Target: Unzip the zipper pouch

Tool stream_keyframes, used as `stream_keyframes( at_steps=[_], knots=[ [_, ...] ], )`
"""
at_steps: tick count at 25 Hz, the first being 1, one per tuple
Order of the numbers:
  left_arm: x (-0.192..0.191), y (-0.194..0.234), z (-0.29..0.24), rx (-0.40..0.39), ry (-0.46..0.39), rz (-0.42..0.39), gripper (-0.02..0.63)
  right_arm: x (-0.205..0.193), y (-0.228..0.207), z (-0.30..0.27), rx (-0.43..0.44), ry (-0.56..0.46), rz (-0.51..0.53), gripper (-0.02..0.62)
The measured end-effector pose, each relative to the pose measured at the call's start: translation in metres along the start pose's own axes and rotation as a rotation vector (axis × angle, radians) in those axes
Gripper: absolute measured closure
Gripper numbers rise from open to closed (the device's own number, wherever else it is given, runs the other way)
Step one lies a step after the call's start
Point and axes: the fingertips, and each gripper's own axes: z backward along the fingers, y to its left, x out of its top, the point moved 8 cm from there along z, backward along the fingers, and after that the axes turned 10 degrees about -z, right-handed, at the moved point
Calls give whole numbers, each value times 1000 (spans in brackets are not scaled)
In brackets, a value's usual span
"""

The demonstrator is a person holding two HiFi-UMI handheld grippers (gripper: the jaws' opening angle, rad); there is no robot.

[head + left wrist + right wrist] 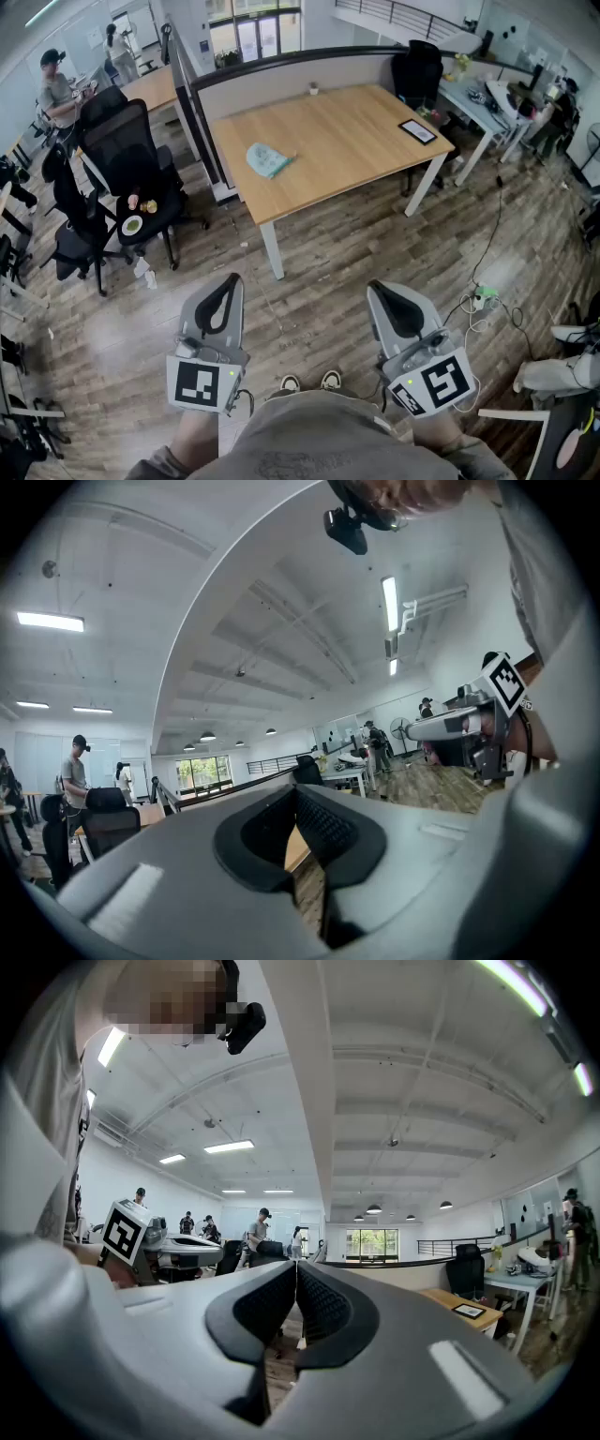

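Head view first: the zipper pouch [268, 160] is a small teal shape lying flat on the light wooden table [347, 141], towards the table's left half and well back from its near edge. It is well apart from both of my tools. From here it is small. Its long axis seems to run on a slant, from far-left to near-right in the picture, with a thin tab poking out at its right side. I cannot tell which end carries the zipper pull.

The left gripper [231, 279] and the right gripper [378, 287] are held low over the wooden floor [319, 253], side by side. Both point level towards the table, which stands ahead of them.

In the left gripper view the left gripper's jaws are pressed together at the tips with nothing between them. A sliver of the table's wood shows through the hollow behind the pads. In the right gripper view the right gripper's jaws are likewise closed pad to pad and empty.

A dark tablet [418, 131] lies near the table's right end, far from the pouch. Black office chairs [127, 155] stand to the left of the table.
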Motion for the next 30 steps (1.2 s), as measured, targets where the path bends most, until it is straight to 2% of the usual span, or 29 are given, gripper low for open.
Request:
stream_keyframes(
  at_steps=[4,8,11,16,19,20,22,23,30],
  knots=[
    [5,-7,-7,11,-34,-9,607,0,-11,3,5,-3,-3,583],
    [9,-17,-14,8,-3,0,607,0,-26,8,0,-9,-8,583],
    [12,-22,-19,20,-38,-28,607,-1,-35,11,5,-6,-4,583],
    [17,-39,-25,39,-42,-22,607,-3,-53,20,17,2,-1,582],
    [18,-49,-29,62,-48,10,606,-5,-65,27,8,-22,-17,580],
    [17,-53,-30,69,-50,24,566,-5,-70,30,3,-33,-24,551],
    [17,-58,-33,87,-46,42,441,-6,-80,36,-16,-45,-29,404],
    [18,-60,-33,95,-41,46,404,-5,-84,38,-29,-47,-30,378],
    [19,-62,-36,122,-4,36,390,-4,-100,38,-30,-29,-36,377]
  ],
)
